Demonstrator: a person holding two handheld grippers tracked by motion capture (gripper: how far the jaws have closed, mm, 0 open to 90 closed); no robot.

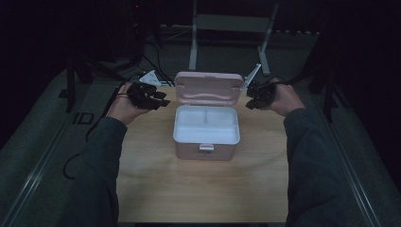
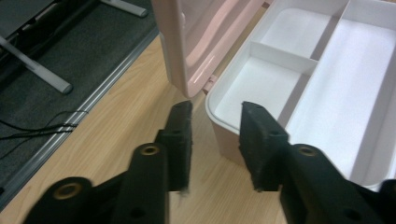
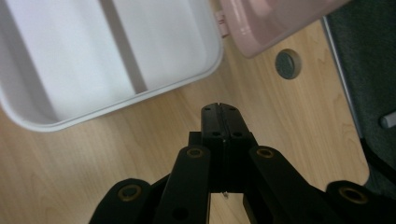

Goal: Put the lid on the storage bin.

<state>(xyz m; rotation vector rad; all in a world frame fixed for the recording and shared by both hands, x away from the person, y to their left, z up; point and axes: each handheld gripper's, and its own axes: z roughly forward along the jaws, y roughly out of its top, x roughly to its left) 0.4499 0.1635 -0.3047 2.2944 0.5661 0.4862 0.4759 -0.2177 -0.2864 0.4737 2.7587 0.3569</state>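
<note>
On the pale wood-grain table (image 1: 203, 189), the storage box (image 1: 206, 142) sits at centre, already opened; its smooth white divided tray (image 1: 206, 124) is bare. Beyond, the glossy pink lid (image 1: 208, 88) stands upright. At ten o'clock the left gripper (image 1: 158, 100) is held, jaws apart on nothing; at two o'clock the right gripper (image 1: 252, 101), jaws pressed together. Judged: opening done, filling remains.

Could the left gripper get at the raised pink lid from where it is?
Probably yes. The left gripper hangs with jaws apart beside the box, and the open lid stands just ahead with bare table between, nothing in the way.
</note>
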